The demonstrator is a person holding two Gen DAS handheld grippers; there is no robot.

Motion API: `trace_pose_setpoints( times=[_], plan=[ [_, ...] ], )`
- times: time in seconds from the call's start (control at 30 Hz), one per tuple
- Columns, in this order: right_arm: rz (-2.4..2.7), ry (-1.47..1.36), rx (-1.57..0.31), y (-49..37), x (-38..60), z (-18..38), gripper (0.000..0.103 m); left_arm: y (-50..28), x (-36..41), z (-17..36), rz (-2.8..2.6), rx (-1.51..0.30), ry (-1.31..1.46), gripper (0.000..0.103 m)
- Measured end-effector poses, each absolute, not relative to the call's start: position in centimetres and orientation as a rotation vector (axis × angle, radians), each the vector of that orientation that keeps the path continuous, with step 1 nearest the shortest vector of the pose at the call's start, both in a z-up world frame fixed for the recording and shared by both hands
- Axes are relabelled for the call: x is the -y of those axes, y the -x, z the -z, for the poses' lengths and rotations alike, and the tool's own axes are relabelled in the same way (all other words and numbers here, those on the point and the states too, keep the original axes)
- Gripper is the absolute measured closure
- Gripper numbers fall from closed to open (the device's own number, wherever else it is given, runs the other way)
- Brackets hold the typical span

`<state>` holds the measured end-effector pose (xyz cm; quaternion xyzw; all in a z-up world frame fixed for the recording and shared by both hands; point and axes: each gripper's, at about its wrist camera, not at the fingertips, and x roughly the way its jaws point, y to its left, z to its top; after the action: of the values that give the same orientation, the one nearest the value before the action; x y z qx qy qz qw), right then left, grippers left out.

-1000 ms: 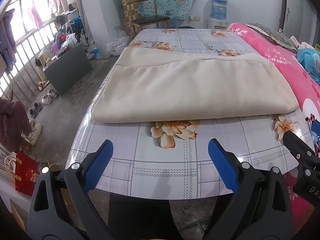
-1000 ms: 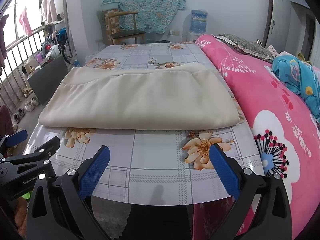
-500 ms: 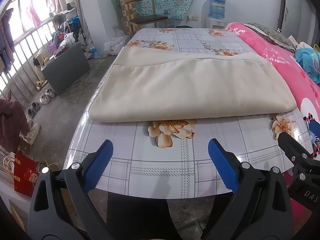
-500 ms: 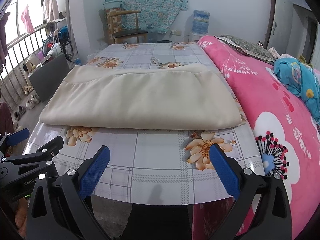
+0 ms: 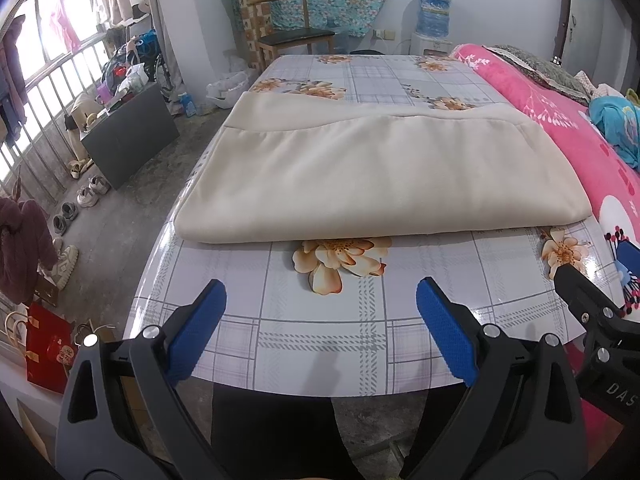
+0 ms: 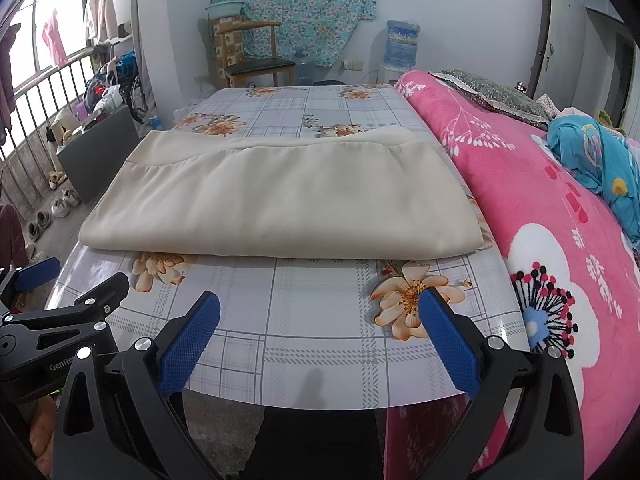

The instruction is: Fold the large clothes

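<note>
A cream garment [image 5: 376, 172] [image 6: 280, 196] lies folded into a wide flat rectangle across the table [image 5: 320, 340] [image 6: 312, 352], which wears a plaid cloth with orange flowers. My left gripper [image 5: 320, 304] hangs open over the table's near edge, short of the garment, with nothing between its blue pads. My right gripper [image 6: 320, 312] is open too, at the near edge and a little to the right. Each gripper shows at the side of the other's view. The garment's near fold is thick and rounded; a lower layer sticks out along its far side.
A bed with a pink floral blanket [image 6: 560, 208] runs along the table's right side, with a blue cloth [image 6: 600, 156] on it. A wooden chair [image 5: 288, 36] and a water dispenser [image 5: 434, 20] stand beyond the far end. Shoes and a dark board [image 5: 128, 132] sit on the floor at left.
Both grippers have drifted slightly, so the garment sits a little lower left in the left wrist view. Both stay open and the garment has not moved.
</note>
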<state>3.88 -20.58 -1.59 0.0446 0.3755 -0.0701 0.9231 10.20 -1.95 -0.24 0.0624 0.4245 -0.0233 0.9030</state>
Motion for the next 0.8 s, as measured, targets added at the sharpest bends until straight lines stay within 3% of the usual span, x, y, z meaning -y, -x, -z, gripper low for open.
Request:
trace_pose_setpoints(
  times=[0.8],
  plan=[
    [0.152,-0.092,-0.772,-3.81,20.61,1.81,0.006,-10.15,2.07,0.26,0.052,-0.876,-0.133,0.011]
  ],
)
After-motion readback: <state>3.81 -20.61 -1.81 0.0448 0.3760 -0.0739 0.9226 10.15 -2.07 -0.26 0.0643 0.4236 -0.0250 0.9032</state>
